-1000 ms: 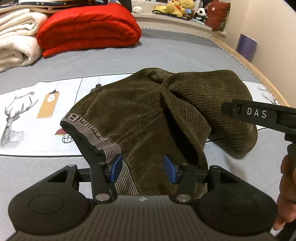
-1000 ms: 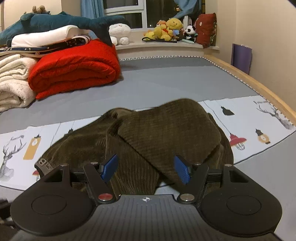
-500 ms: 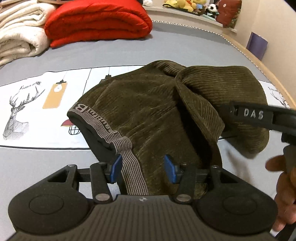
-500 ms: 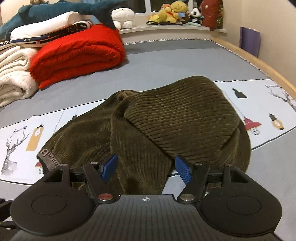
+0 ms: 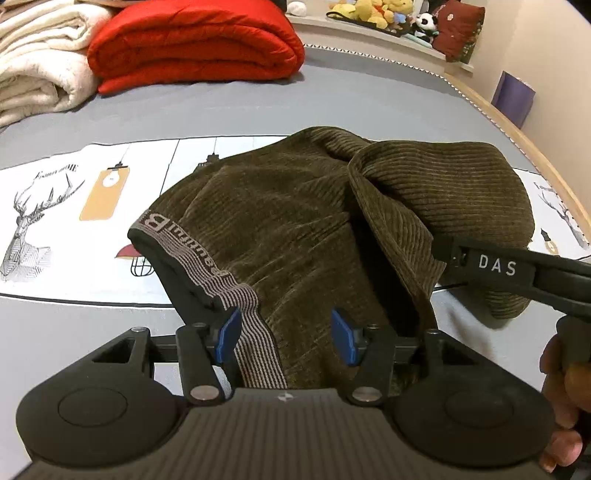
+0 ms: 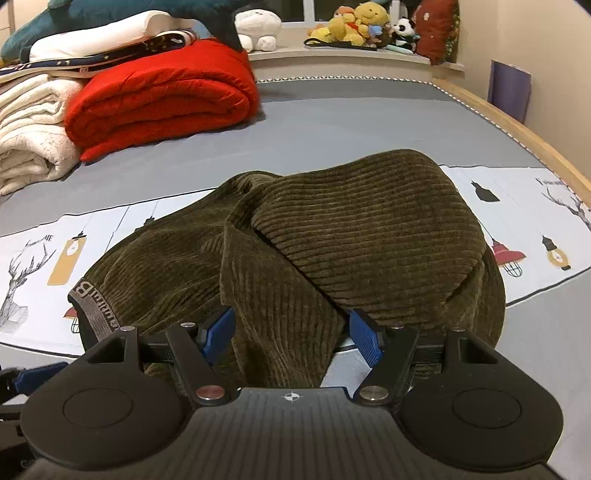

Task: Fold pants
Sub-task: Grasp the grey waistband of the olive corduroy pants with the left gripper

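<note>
Dark olive corduroy pants lie bunched on the bed, with a grey striped waistband at the left. My left gripper is open, its blue pads either side of the waistband end and near fabric. My right gripper is open, with a hanging fold of the pants between its pads. The right gripper's black finger, marked DAS, shows at the right of the left wrist view, beside the pants.
A printed white runner lies across the grey bed under the pants. A folded red duvet and cream blankets are stacked at the back left. Plush toys line the window ledge. A wooden bed edge runs along the right.
Both grippers have moved in closer to the pants. The right gripper's pads now flank a fold of the fabric. Both stay open.
</note>
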`<state>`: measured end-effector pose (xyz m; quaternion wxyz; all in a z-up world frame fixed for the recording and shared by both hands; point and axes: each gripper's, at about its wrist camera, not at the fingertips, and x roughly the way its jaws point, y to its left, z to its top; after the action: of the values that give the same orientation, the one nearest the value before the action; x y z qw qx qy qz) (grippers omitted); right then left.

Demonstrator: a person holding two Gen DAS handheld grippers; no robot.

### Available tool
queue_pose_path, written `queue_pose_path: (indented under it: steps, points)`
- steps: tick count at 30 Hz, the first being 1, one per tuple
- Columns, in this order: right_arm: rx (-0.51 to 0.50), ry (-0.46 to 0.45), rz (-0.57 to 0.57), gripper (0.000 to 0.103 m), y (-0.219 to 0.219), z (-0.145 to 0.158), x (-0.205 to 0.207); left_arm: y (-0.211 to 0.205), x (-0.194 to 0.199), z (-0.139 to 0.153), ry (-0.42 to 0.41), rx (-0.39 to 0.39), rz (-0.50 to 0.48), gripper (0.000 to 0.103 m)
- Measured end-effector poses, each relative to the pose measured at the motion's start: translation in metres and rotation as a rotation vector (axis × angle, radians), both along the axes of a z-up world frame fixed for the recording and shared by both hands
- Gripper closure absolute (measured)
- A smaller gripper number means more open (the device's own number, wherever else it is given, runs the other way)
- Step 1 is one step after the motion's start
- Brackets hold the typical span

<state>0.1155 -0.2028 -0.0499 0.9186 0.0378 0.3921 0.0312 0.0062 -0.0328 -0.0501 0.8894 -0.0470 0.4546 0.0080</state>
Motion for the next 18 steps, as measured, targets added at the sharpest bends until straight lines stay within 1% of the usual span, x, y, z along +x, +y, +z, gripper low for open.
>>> queue_pose_path:
  steps: [4,9,12,13,14,15,17,18]
  points:
    - [0.01,-0.006,0.008,0.033,0.004,-0.002,0.001,-0.001,0.001,-0.001,0.001,0.0,-0.001,0.044]
    - [-0.011,0.02,0.022,0.033,0.009,-0.007,0.002,0.001,0.002,-0.002,0.005,-0.006,0.007,0.043]
    - [-0.024,0.038,0.026,0.032,0.011,-0.012,0.003,0.007,0.004,-0.004,0.02,-0.021,0.006,0.039]
    - [-0.03,0.048,0.028,0.032,0.012,-0.013,0.003,0.013,0.007,-0.006,0.031,-0.038,0.011,0.036]
    - [-0.036,0.065,0.034,0.03,0.013,-0.017,0.005,0.026,0.012,-0.008,0.048,-0.075,0.039,0.034]
    - [-0.041,0.086,0.042,0.028,0.014,-0.02,0.006,0.04,0.016,-0.011,0.066,-0.113,0.079,0.034]
    - [-0.037,0.138,0.066,0.028,0.016,-0.029,0.009,0.075,0.024,-0.022,0.112,-0.214,0.177,0.034]
    - [-0.036,0.162,0.074,0.028,0.017,-0.033,0.011,0.089,0.026,-0.028,0.136,-0.255,0.209,0.034]
